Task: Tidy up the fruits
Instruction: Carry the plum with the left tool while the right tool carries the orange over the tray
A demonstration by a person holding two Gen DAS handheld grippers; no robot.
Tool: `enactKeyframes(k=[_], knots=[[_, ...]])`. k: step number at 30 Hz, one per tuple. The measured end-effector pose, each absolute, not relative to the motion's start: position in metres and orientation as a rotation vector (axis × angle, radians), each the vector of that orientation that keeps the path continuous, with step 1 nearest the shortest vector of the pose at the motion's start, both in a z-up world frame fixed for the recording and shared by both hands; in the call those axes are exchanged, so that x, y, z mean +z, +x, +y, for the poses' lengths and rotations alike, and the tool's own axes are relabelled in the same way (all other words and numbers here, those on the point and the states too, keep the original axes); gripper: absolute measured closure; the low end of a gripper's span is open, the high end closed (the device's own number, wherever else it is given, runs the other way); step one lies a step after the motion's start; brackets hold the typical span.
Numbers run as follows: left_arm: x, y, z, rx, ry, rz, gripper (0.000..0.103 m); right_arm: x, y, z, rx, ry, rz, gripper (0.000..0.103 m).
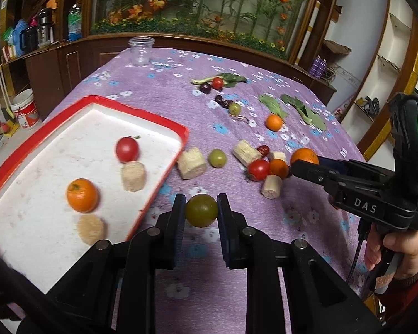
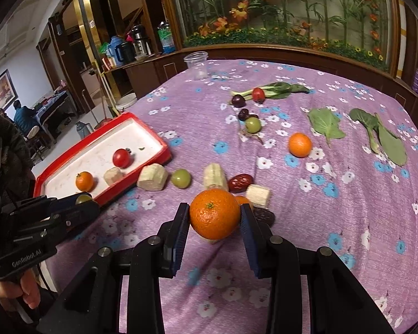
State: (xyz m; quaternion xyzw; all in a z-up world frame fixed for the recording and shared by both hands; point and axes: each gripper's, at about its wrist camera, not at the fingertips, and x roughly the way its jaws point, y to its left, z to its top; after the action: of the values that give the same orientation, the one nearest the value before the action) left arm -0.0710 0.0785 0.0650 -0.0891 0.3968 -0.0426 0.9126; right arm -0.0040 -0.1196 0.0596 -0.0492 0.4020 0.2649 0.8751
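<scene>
Green and round, a small tomato [image 1: 201, 210] is pinched between the pads of the left tongs [image 1: 201, 208] in the left wrist view, held clear of the purple flowered table [image 1: 158, 94]. Just to its left lies the red-rimmed tray [image 1: 164, 117], where a red tomato [image 1: 127, 149], a mandarin [image 1: 82, 195] and two pale cut pieces are already gathered; the grip is probably kept so the fruit can be carried over the rim. At the right, the right tongs [image 1: 294, 167] are seen reaching in among the loose fruit, with an orange [image 1: 304, 156] at their tip.

From the right wrist view, that orange [image 2: 214, 213] is clamped between the right tongs [image 2: 214, 217], lifted above the scattered pieces. The tray [image 2: 164, 150] sits to the far left, with the left tongs [image 2: 83, 200] beside its near corner. More fruit is left on the table: a second mandarin [image 2: 300, 144], a green tomato [image 2: 180, 178] and a red date [image 2: 240, 183], so sorting appears only partly done.
</scene>
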Motion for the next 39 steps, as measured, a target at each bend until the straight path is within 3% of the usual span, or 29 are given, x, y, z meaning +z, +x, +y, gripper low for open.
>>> enactKeyframes(k=[24,39], knots=[[0.065,-0.083,0.163,0.069,-0.279,0.794,0.083,0.058,0.015,-0.025,0.735,-0.123,0.898,0.066],[0.054,-0.022,0.186,0.098,-0.304,0.869,0.084,0.030,0.069,0.037,0.761,-0.158,0.947,0.066]])
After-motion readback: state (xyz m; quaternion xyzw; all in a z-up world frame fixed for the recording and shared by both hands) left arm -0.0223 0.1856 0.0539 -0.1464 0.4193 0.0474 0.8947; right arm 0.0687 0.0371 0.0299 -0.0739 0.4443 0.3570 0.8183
